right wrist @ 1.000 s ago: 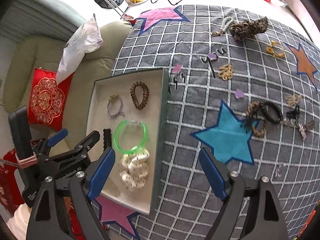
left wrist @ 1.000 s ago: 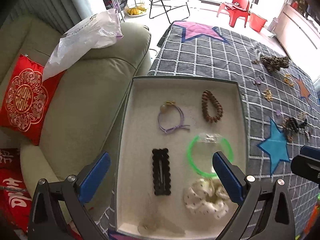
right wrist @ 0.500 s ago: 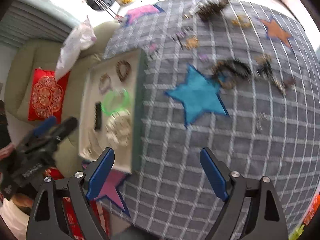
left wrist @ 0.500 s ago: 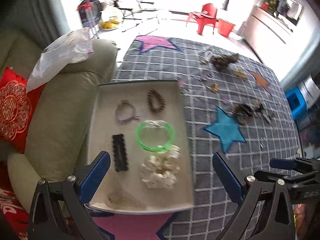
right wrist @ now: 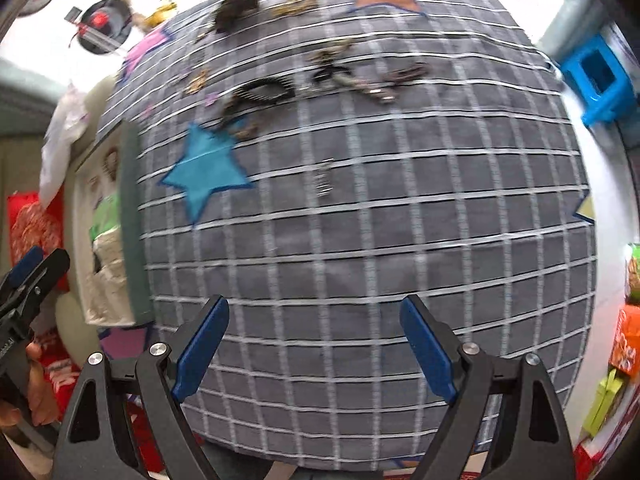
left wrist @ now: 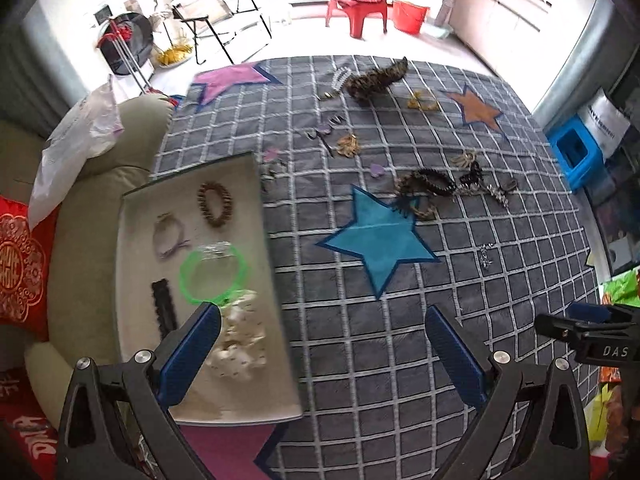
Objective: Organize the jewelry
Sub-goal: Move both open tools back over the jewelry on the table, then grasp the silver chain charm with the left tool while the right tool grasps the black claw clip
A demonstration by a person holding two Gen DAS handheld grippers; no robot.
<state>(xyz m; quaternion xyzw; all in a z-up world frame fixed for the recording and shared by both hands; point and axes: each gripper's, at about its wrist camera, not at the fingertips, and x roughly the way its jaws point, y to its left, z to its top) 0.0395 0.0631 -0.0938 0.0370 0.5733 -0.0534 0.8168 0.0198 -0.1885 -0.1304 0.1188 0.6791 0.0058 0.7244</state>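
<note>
Between picks: both hand-held grippers empty, jaws spread wide. Left hand-held gripper hovers over the near edge of the grid-cloth surface, its left finger over the tray. Right hand-held gripper hangs over bare cloth further right. Tray sits at the surface's left edge and already holds a green bangle, brown bracelet, purple tie, black clip and white scrunchie. Still loose on the cloth: small silver piece nearest the right gripper, dark pile beyond the blue star, leopard scrunchie and small bits further back. Judgement: roughly a third sorted. Likely next is the right gripper going forward and down on the silver piece. It's small and flat, so fingertips need to land right at the cloth and pinch without catching fabric. Right view is motion-blurred, so the piece's shape is unclear.
</note>
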